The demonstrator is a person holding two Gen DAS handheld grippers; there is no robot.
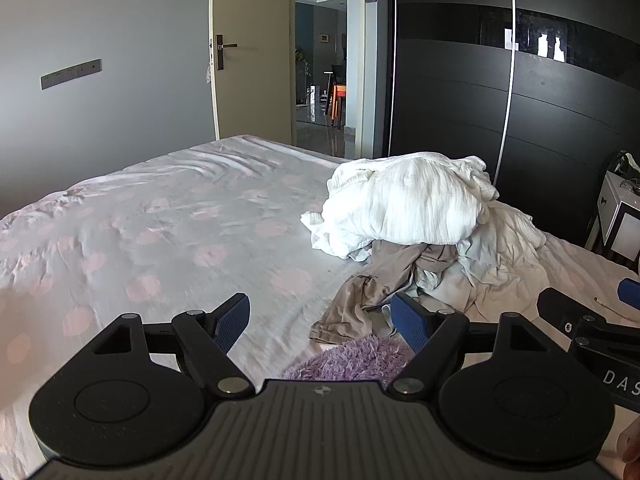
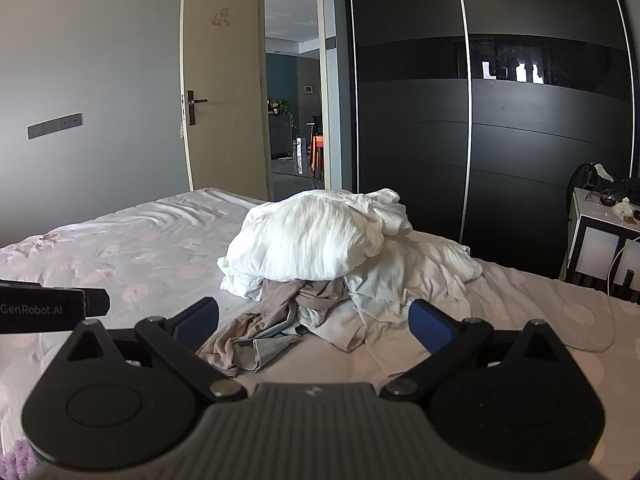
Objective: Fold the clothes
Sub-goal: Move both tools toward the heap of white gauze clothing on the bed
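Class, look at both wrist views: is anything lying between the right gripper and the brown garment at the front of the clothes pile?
Nothing visible does. The right gripper hangs with jaws open, and only bare bedsheet lies before the brown garment. A white garment sits on its far end, which might drag when lifted.

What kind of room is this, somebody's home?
Most likely a bedroom in a home: a bed with a pink-spotted cover fills the view, unfolded clothes are piled on it, and a tall dark sliding-door wardrobe stands behind, beside an open door.
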